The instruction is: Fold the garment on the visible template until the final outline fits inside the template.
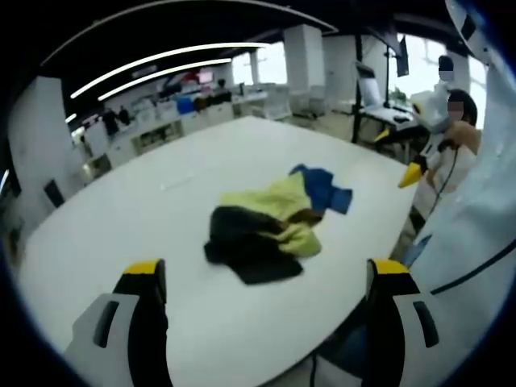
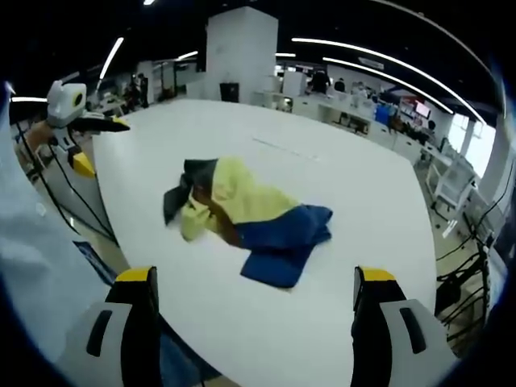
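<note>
Loosely crumpled, the yellow, blue and black garment (image 1: 274, 224) (image 2: 242, 216) lies mid-table (image 1: 161, 218) (image 2: 363, 201), away from its edges. Both left gripper (image 1: 266, 282) and right gripper (image 2: 254, 294) jaws gape wide, holding nothing.

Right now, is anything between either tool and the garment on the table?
Nothing visible. The garment lies crumpled on the white table, with bare tabletop between it and the open left tool. From the right tool, also open, the table ahead of the garment is bare too.

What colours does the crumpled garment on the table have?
The garment is yellow, blue and black, with some brown. The right gripper view shows it best.
</note>
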A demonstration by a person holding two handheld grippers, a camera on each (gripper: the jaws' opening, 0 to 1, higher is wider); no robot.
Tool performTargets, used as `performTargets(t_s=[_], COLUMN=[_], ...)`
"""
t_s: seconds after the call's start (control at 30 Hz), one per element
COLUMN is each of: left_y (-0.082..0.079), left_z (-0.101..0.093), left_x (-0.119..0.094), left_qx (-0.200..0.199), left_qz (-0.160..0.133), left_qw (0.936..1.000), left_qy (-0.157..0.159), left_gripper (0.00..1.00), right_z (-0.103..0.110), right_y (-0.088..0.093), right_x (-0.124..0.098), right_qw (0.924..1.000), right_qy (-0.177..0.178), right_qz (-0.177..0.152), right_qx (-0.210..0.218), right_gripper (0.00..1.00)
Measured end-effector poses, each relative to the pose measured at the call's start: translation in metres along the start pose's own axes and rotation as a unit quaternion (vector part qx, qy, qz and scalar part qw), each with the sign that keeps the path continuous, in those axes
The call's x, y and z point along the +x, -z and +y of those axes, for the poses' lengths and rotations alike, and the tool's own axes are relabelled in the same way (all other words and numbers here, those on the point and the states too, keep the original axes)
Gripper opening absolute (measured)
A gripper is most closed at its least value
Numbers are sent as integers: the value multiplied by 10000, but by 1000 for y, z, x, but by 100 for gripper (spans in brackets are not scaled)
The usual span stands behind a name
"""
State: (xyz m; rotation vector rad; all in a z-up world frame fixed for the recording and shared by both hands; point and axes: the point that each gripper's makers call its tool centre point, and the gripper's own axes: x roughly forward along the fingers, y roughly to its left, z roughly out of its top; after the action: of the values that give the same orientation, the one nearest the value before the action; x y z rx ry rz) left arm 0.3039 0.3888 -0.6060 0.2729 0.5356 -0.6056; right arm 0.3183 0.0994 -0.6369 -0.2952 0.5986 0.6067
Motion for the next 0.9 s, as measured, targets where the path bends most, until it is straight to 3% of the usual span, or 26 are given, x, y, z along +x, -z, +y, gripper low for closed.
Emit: performTargets(t_s=[0.7, 0.9], left_y=[-9, -7], left_z=[8, 10], left_x=[8, 15], left_qx=[203, 391], left_qz=[5, 174], left_qw=[9998, 9991], left_qy=[-22, 9], left_gripper=[100, 100], right_z=[-6, -9], right_y=[-5, -7], right_x=[6, 9], right_qw=[10000, 10000], right_qy=[11, 18], right_qz=[-34, -44], right_qx=[17, 23], right_gripper=[100, 100])
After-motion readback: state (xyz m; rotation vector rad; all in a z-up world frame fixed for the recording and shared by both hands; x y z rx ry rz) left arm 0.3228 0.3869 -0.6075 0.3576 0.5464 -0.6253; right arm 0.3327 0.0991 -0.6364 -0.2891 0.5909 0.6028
